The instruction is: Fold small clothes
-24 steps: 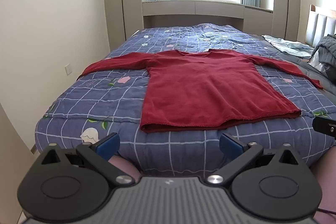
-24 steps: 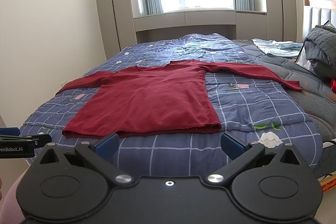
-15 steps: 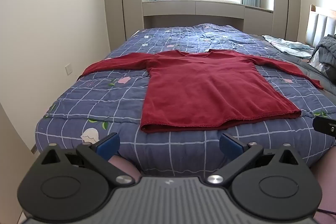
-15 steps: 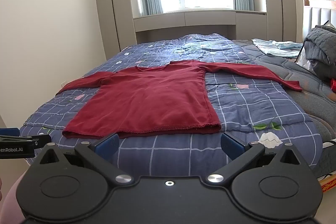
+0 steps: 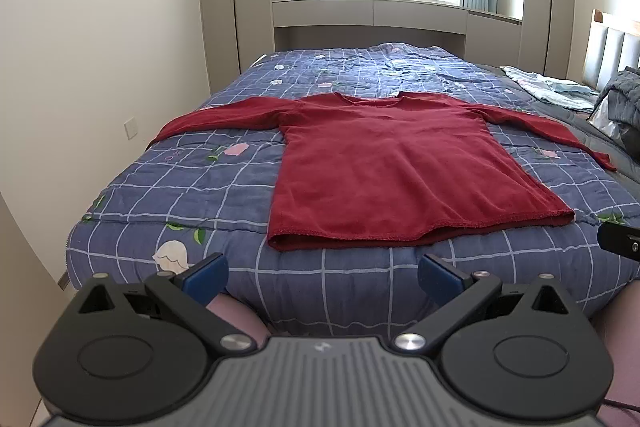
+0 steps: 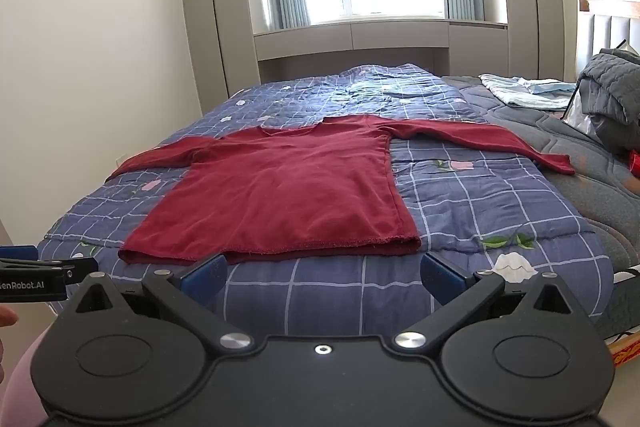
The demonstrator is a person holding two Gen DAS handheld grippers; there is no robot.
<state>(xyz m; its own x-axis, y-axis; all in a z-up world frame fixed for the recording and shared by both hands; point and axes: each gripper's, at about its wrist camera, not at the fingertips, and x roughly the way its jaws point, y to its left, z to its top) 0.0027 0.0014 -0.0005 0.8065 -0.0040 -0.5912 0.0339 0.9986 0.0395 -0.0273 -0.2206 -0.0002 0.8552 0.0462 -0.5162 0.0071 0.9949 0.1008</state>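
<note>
A dark red long-sleeved top [image 5: 396, 163] [image 6: 288, 191] lies flat on the bed, both sleeves spread out sideways and its hem towards me. My left gripper [image 5: 322, 277] hovers open in front of the bed's near edge, short of the hem, with nothing between its blue pads [image 5: 208, 277]. My right gripper [image 6: 324, 277] is open too, just before the hem's right half, and holds nothing. The left gripper's body [image 6: 36, 281] shows at the left edge of the right wrist view.
A blue checked quilt [image 5: 180, 195] with flower prints covers the bed [image 6: 500, 211]. Folded pale clothes [image 6: 524, 93] and a grey padded bundle [image 6: 612, 95] lie at the far right by the headboard. A wall runs along the left; wardrobes and a window stand behind.
</note>
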